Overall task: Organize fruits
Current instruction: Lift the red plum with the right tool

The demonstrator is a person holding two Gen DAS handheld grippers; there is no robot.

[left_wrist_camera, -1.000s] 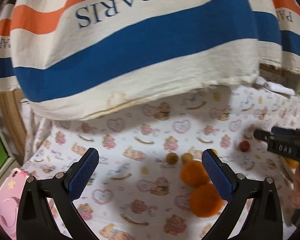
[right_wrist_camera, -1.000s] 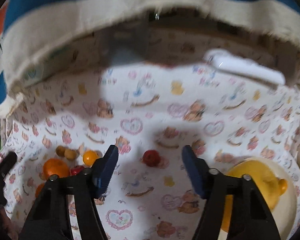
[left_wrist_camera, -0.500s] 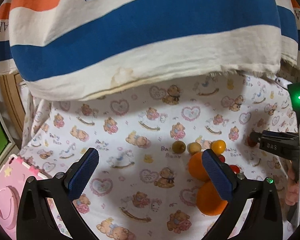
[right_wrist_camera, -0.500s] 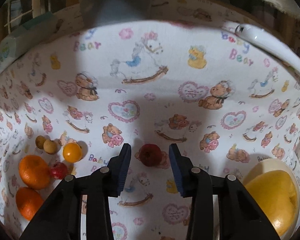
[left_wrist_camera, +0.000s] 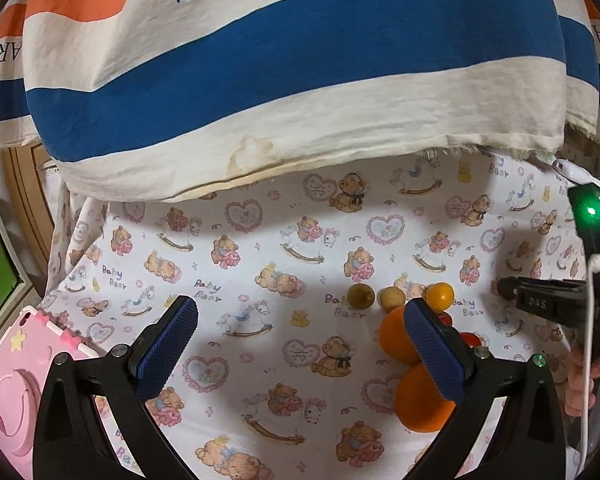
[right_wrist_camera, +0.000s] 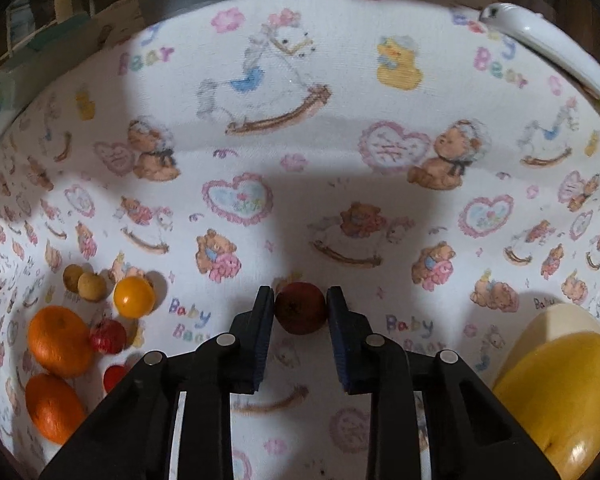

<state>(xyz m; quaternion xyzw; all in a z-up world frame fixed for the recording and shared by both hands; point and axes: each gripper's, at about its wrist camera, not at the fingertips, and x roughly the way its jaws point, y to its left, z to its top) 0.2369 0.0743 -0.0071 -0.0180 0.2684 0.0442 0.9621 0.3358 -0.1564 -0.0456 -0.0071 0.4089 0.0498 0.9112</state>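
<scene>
Right tool [right_wrist_camera: 300, 312]: sitting closed down on small dark-red fruit [right_wrist_camera: 301, 308], both pads touching its sides, fruit resting on printed cloth [right_wrist_camera: 300, 140] over table. Pointing steeply downward.

Left tool [left_wrist_camera: 300, 344]: hanging wide open above cloth, gripping nothing, no fruit between pads. Right-side pad overlapping view of upper orange [left_wrist_camera: 398, 334].

Fruit cluster, seen from right wrist cam at lower left: lying w/ two oranges [right_wrist_camera: 60, 340] one behind other, nearly touching; small yellow-orange fruit [right_wrist_camera: 134, 296] just beyond them; two small brown fruits [right_wrist_camera: 86, 282] side by side, touching; two small red fruits [right_wrist_camera: 108, 335] just beside oranges. Cluster sitting well apart from gripped fruit.

Large yellow fruit [right_wrist_camera: 560, 396]: resting in cream bowl [right_wrist_camera: 560, 316] at lower right edge.

Misc: striped fabric w/ lettering [left_wrist_camera: 284, 60] filling upper half of left cam. Pink item [left_wrist_camera: 8, 384] showing at lower left. White object [right_wrist_camera: 548, 40] lying at far right edge of cloth. Hand [left_wrist_camera: 580, 376] showing on right tool's handle in left cam.
</scene>
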